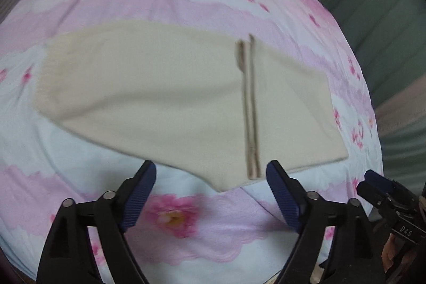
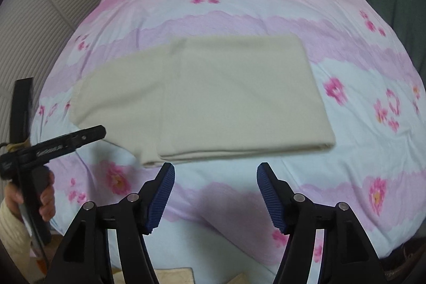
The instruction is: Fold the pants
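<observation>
Cream pants lie flat, already doubled over, on the floral bed, with both the left hand-held gripper and right hand-held gripper spread wide and empty just short of the near edge, so another fold probably calls for pinching that edge.

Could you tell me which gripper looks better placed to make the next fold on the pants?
Probably the right gripper: its open fingers sit just short of the near edge of the cream pants. The left gripper is open too, near the crotch corner.
</observation>
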`<state>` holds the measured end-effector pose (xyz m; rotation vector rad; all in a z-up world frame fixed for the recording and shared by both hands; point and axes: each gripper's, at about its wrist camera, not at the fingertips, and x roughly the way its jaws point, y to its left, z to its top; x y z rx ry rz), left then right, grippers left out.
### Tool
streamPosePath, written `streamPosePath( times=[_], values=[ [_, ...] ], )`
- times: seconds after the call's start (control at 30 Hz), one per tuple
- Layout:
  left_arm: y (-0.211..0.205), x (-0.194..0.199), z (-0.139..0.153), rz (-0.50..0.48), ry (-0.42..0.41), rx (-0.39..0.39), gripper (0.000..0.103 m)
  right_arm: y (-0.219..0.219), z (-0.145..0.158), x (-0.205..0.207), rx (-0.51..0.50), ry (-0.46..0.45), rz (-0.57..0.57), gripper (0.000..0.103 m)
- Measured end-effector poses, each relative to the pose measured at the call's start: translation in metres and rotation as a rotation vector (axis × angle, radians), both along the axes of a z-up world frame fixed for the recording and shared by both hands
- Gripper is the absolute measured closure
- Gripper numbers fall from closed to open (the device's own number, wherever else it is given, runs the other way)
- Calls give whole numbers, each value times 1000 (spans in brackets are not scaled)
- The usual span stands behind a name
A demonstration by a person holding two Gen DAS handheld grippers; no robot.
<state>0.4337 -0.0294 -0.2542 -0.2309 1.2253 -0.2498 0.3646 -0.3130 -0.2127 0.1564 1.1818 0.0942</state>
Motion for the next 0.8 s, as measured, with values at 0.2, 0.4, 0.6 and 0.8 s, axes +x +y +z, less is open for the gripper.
streamPosePath(
  times=[0.2, 0.4, 0.6, 0.8],
  values=[
    [85, -4, -6, 178, 7, -20, 16, 61, 6, 11, 14, -14, 109, 38],
    [170, 0, -29, 280, 2, -71, 12, 132, 1, 14, -11, -8, 208, 38],
    [220, 16, -71, 331, 70, -253, 14, 203, -6, 36, -63, -3, 308, 38],
    [244, 37, -105, 423, 77, -401, 22, 248, -20, 65, -65, 38, 348, 38]
  ],
)
